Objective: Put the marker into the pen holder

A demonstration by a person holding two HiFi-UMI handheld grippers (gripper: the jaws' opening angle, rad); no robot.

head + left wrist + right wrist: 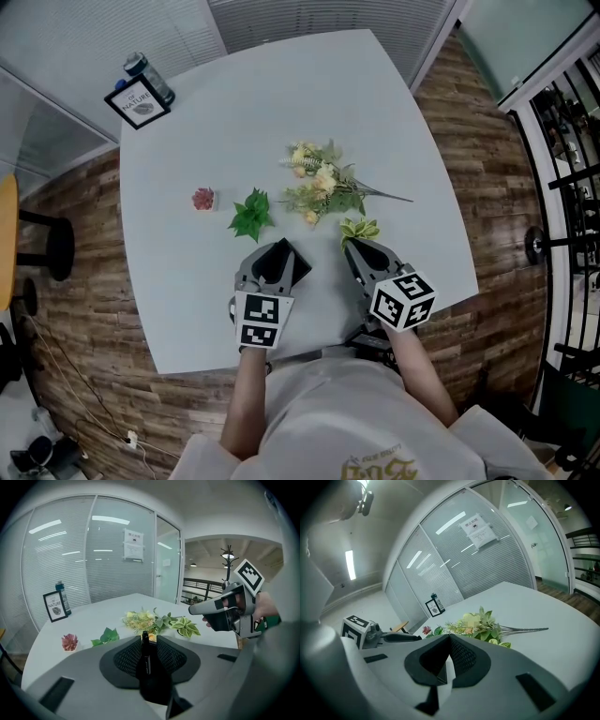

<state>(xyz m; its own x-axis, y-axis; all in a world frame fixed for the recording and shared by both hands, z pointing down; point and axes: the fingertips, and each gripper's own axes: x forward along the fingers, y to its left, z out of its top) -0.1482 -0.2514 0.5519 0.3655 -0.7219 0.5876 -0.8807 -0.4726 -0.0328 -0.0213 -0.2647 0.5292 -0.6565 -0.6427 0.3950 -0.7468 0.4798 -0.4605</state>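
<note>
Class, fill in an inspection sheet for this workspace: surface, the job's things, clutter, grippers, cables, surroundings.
Surface: white table with rounded corners.
Job's things: black marker, upright between the left gripper's jaws. Pen holder: nothing seen.
Clutter: flower bouquet, leaf sprig, pink succulent, variegated leaves, framed picture with a bottle behind it.
Grippers: left gripper shut on the marker. Right gripper shut, nothing between its jaws.
Cables: thin cables on the wooden floor, left of the table.
Surroundings: glass partitions with blinds, black stool.
</note>
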